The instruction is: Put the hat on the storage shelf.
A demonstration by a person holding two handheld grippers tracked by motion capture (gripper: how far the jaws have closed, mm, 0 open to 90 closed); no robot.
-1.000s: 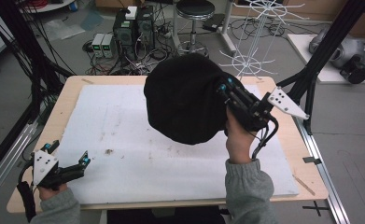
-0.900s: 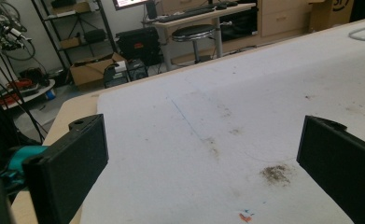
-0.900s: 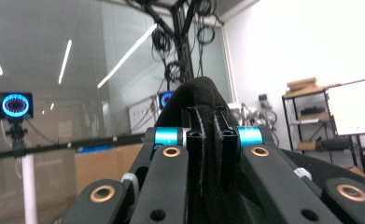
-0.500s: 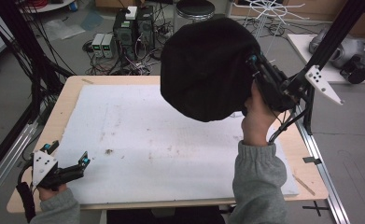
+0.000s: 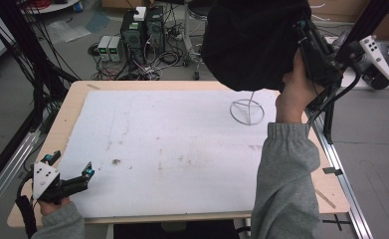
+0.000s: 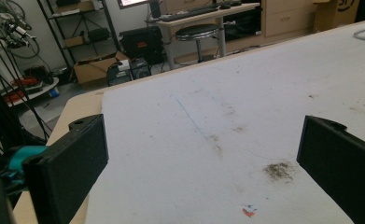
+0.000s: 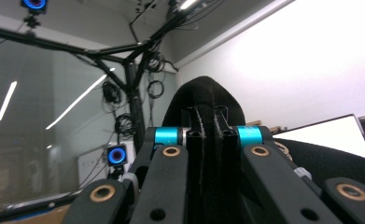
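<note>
A large black fabric hat (image 5: pixel 251 42) hangs high over the table's far right side. My right gripper (image 5: pixel 302 31) is shut on its edge, and a hand in a grey sleeve holds that gripper. In the right gripper view the two jaws press together on a fold of the black hat (image 7: pixel 207 100), pointing upward. Under the hat a thin wire stand (image 5: pixel 247 110) with a round base rests on the white mat (image 5: pixel 182 144). My left gripper (image 5: pixel 71 163) lies low at the near left corner, its jaws wide apart over the stained white mat (image 6: pixel 217 112) with nothing between them.
The wooden table edge (image 5: pixel 70 107) frames the mat. Black frame posts (image 5: pixel 43 74) rise at the left, and a rail (image 5: pixel 339 164) runs along the right. Computer boxes and cables (image 5: pixel 142 30) sit on the floor beyond the far edge.
My right gripper has lifted the black hat up and toward the far right, uncovering the wire stand's base on the mat. The left gripper has stayed put.
</note>
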